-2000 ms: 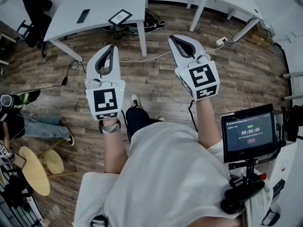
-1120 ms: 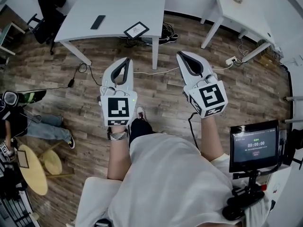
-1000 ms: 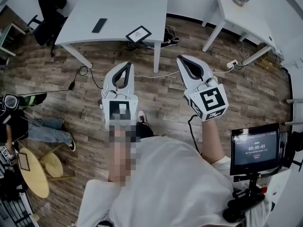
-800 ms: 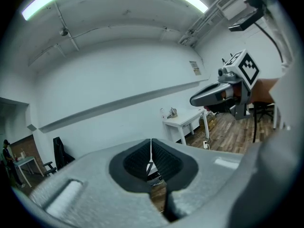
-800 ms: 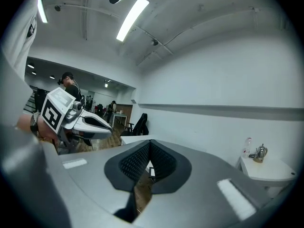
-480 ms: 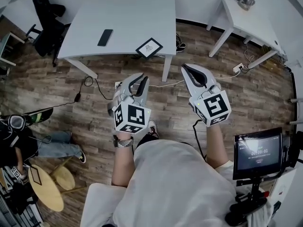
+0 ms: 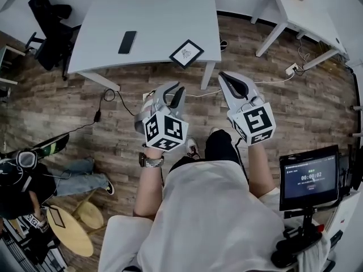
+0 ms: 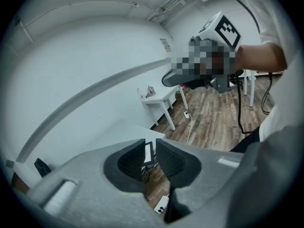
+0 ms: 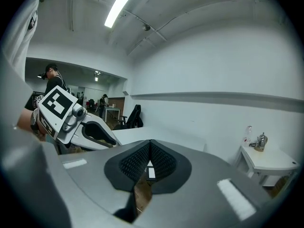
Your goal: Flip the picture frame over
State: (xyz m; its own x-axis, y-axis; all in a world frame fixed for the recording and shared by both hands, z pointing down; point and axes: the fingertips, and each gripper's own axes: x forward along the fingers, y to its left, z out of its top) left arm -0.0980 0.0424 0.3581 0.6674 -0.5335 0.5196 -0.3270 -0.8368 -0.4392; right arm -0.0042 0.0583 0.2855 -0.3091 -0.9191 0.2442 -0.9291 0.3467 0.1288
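The picture frame [image 7: 186,53], black-edged with a white face, lies flat near the front right corner of the pale table [image 7: 153,16]. Both grippers hang over the wooden floor just short of that table edge. My left gripper [image 7: 173,90] is rolled to one side. Its jaws have just been opening and stand slightly apart with nothing between them; in the left gripper view [image 8: 150,145] the frame [image 8: 148,152] shows far off through the gap. My right gripper [image 7: 223,76] is shut and empty, its pads meeting at the tip [image 9: 150,144].
A black phone [image 7: 128,42] lies on the table left of the frame. A black chair [image 7: 48,16] stands at the table's left end and a second white table [image 7: 300,10] at upper right. Cables and a power strip [image 7: 293,68] lie on the floor. A screen [image 7: 309,177] stands at right.
Both grippers have come forward and lower, toward the table's front edge. The left one has rolled sideways and its jaws have parted. The right one stays shut.
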